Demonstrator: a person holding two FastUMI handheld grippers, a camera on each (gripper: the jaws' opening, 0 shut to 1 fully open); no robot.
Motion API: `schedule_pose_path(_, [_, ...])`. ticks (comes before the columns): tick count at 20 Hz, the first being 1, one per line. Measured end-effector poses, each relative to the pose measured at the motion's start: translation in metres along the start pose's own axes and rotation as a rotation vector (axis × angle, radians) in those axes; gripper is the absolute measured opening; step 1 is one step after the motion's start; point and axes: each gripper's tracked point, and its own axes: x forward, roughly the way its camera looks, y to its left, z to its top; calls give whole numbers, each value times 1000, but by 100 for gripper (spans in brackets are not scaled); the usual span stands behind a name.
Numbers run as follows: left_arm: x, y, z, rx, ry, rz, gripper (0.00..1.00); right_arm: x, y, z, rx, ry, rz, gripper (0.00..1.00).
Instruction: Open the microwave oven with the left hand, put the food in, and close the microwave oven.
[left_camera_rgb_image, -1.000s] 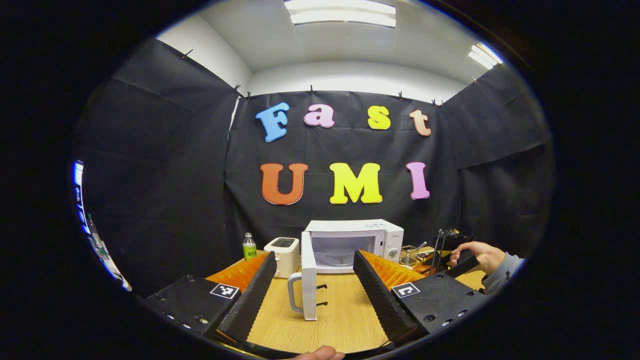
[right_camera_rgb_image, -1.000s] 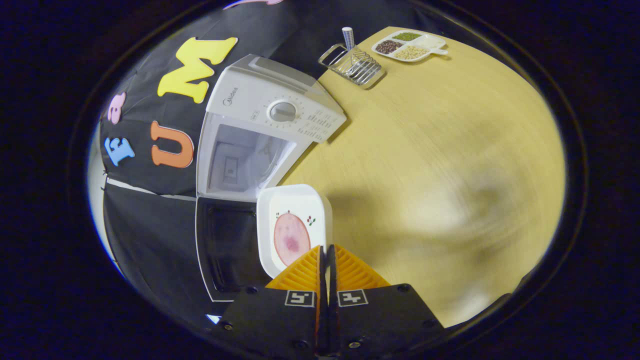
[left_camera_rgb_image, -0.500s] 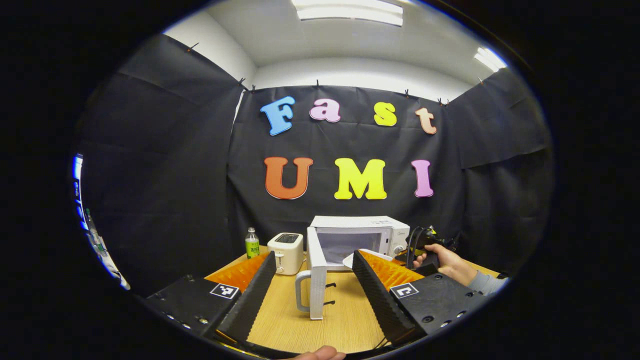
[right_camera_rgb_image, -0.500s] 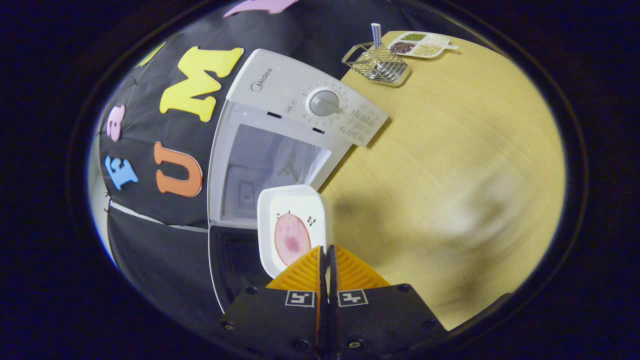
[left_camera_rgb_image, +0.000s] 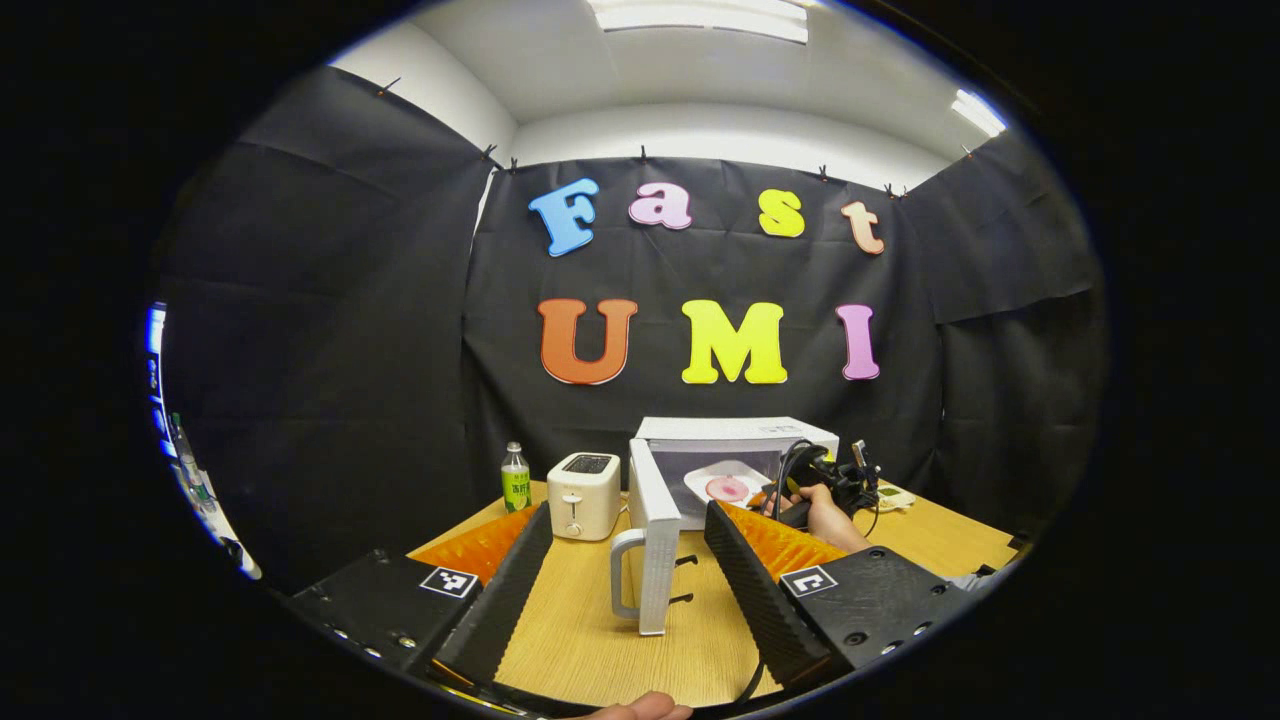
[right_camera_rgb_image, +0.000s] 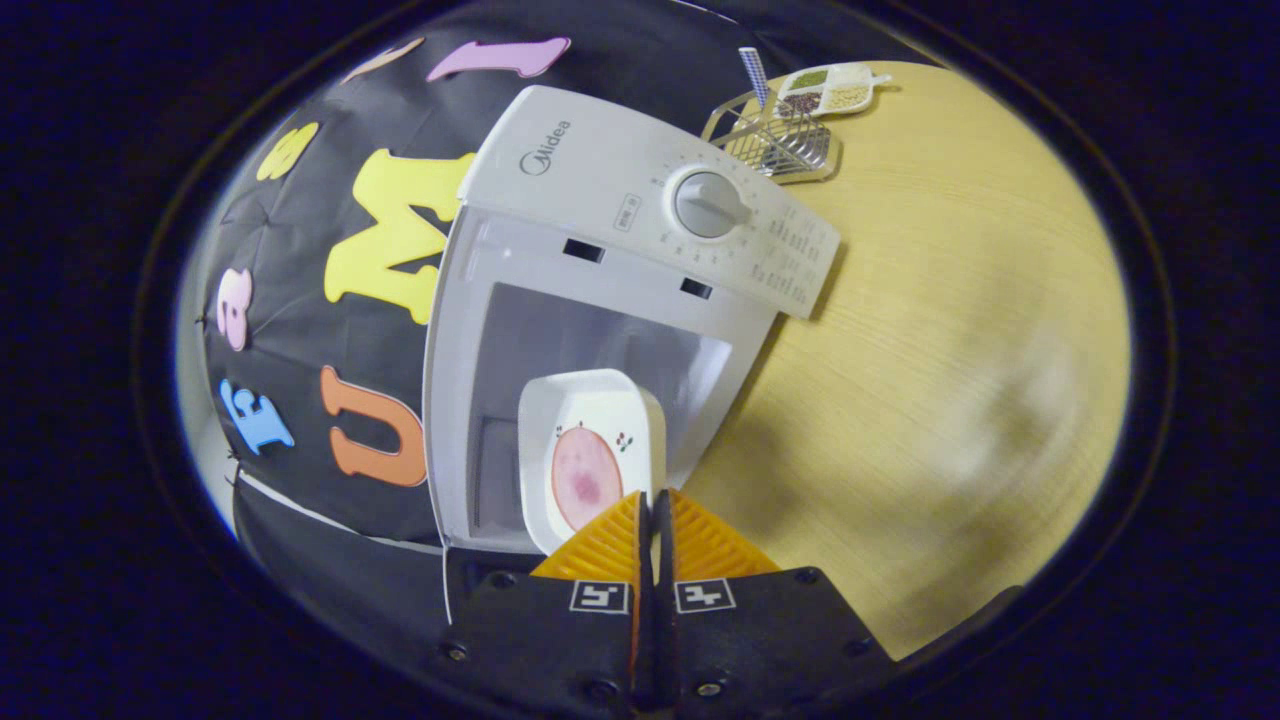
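- Right gripper: fingers pressed together on the near rim of the white dish, which is held on edge.
- The dish's long axis runs straight ahead from the fingertips into the microwave opening; the pink food slice lies on it.
- Left gripper: jaws spread wide, holding nothing, above the wooden table.
- Ahead between its fingers, the microwave door stands open, edge-on, handle to its left.
- Farther left: toaster, then bottle.

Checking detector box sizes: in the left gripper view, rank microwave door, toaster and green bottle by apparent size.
1. microwave door, though nearest the camera, which inflates it
2. toaster
3. green bottle
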Motion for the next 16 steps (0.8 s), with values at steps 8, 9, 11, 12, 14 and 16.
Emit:
schedule_pose_path(8, [15,14,-10,-31,14,2,92,66,12,5,165,-107,105,7])
schedule_pose_path(9, [16,15,-12,-30,14,2,92,73,8,8,176,-129,92,7])
schedule_pose_path(11, [18,13,-17,-26,26,-4,92,86,6,11,175,-166,73,7])
schedule_pose_path(12, [20,13,-19,-24,34,-4,92,90,5,9,164,-169,67,8])
schedule_pose_path(14, [21,15,-21,-18,40,-2,92,98,9,5,159,-168,77,8])
schedule_pose_path(16, [21,17,-21,-8,37,1,92,104,12,-4,176,-138,84,10])
